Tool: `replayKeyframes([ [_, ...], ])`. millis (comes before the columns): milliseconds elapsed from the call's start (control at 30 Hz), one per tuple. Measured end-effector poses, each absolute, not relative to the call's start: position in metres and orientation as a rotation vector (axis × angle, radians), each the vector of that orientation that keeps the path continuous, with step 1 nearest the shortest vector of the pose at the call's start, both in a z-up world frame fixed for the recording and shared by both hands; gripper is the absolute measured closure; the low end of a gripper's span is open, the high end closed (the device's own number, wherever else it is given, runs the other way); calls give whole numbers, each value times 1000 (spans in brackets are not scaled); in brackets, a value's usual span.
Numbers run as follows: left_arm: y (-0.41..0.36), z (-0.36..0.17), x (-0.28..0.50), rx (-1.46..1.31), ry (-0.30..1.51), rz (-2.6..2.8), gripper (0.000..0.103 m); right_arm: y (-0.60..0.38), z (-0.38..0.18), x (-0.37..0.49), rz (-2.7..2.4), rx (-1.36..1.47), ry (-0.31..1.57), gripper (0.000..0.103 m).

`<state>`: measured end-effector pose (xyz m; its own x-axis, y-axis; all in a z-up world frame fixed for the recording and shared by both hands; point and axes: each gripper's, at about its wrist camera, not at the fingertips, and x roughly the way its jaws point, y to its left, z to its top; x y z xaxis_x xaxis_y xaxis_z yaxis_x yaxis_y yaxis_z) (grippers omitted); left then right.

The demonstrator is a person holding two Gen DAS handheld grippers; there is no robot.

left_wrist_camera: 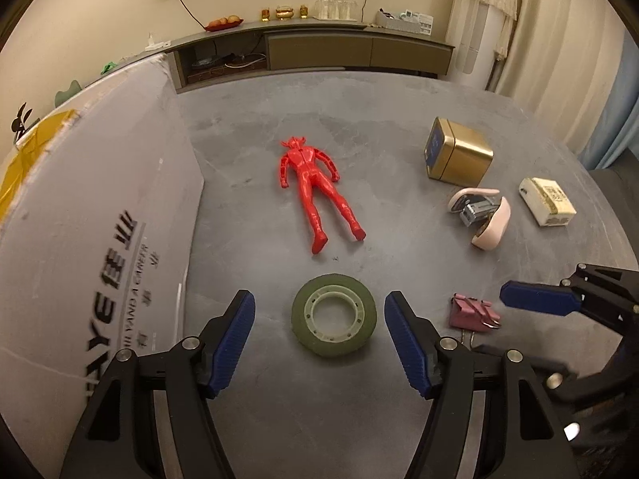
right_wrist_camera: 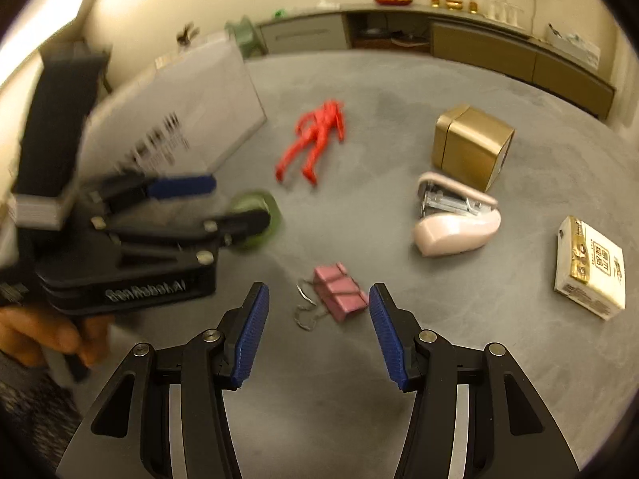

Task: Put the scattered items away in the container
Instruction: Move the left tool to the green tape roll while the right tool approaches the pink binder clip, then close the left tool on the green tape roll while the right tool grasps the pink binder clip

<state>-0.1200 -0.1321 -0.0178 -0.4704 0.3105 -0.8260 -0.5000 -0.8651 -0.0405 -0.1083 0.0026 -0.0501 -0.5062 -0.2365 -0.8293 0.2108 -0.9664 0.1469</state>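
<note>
A grey, mottled tabletop (left_wrist_camera: 247, 419) fills most of both views, in a warm-lit room with cream walls. Along the far wall runs a long low cabinet (left_wrist_camera: 359, 52) carrying a plate of fruit, small gold ornaments and clear glasses; pale curtains (left_wrist_camera: 519, 20) hang at the right.

On the left side of the tabletop stands a large white box (left_wrist_camera: 100, 199) with dark printed lettering and yellow tape at one edge. It is the only container in sight, and its inside is not visible.

The scattered things lie apart from one another: a gold tin (left_wrist_camera: 459, 153) on its side, a red toy figure (left_wrist_camera: 315, 183) lying flat near the middle, a pink stapler (right_wrist_camera: 455, 215) just in front of the tin, and a white-and-gold packet (right_wrist_camera: 589, 267) far right.

The left hand-held gripper (left_wrist_camera: 319, 343) is open, its blue pads either side of a green tape roll (left_wrist_camera: 334, 320) without touching it. The right hand-held gripper (right_wrist_camera: 319, 333) is open too, with a pink binder clip (right_wrist_camera: 339, 291) lying between its pads, untouched.
</note>
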Motion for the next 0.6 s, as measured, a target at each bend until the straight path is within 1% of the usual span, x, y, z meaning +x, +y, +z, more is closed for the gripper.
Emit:
replayKeyframes([
  [33,-129,-20,-120,-1254,290,2313,35,5,-53,-110,-2549,1412,-3,67],
  [67,-126,-22,-120,-1252,293,2295,35,9,-53,-111,-2566,1422,18,72],
  [100,-124,-23,-119,-1247,296,2274,35,14,-52,-113,-2583,1435,26,72],
  [200,-118,-20,-111,-1210,292,2226,35,37,-46,-116,-2629,1442,-39,72],
  [233,-117,-17,-109,-1192,293,2227,35,43,-42,-115,-2639,1429,-70,71],
  [333,-120,-14,-110,-1176,304,2274,35,48,-37,-111,-2633,1396,-155,53],
  [367,-120,-15,-112,-1183,300,2279,35,46,-37,-111,-2634,1385,-173,49],
  [600,-109,-31,-112,-1205,360,2279,35,29,-53,-116,-2696,1377,-178,48],
])
